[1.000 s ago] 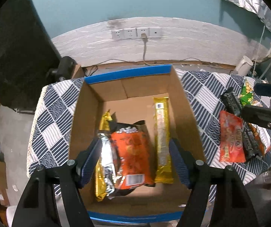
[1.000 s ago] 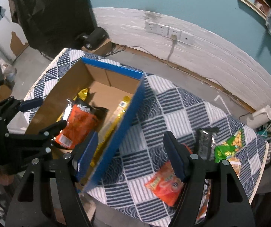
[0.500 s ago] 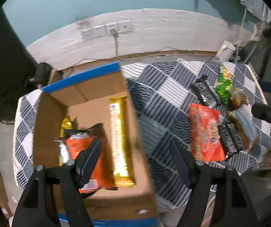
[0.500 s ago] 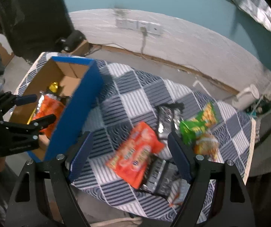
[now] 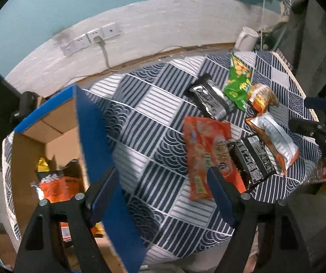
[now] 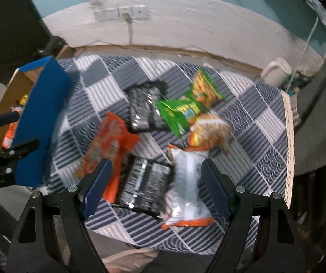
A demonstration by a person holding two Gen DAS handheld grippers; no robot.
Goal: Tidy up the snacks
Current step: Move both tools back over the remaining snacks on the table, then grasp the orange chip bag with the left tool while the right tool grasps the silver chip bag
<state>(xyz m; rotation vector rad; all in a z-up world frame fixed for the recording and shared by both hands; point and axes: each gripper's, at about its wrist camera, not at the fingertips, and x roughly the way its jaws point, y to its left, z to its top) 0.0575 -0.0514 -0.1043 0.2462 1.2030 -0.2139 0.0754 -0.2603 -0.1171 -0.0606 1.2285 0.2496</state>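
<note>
Your left gripper (image 5: 163, 195) hangs low in its frame, its blue-padded jaws opening with nothing between them, only the cloth (image 5: 144, 122) below: a soft fabric of navy and white squares, some striped, some wave-patterned. Your right gripper (image 6: 156, 186) also stands wide and holds nothing; under its gap, apart from the pads, lie a glossy black wrapper (image 6: 144, 184) and a crinkly silver bag (image 6: 185, 188) with orange ends. Six snack packs lie loose on the cloth, centre to right of both frames: two black wrappers, one flat orange pouch (image 5: 206, 154), one green bag (image 5: 238, 84), one small orange-yellow bag (image 5: 263, 99) and the silver one. The box (image 5: 90, 141), plain cardboard with blue outer faces, sits at the left edge; inside, you can see an orange bag (image 5: 56, 186) and a gold pack (image 5: 42, 163).
</note>
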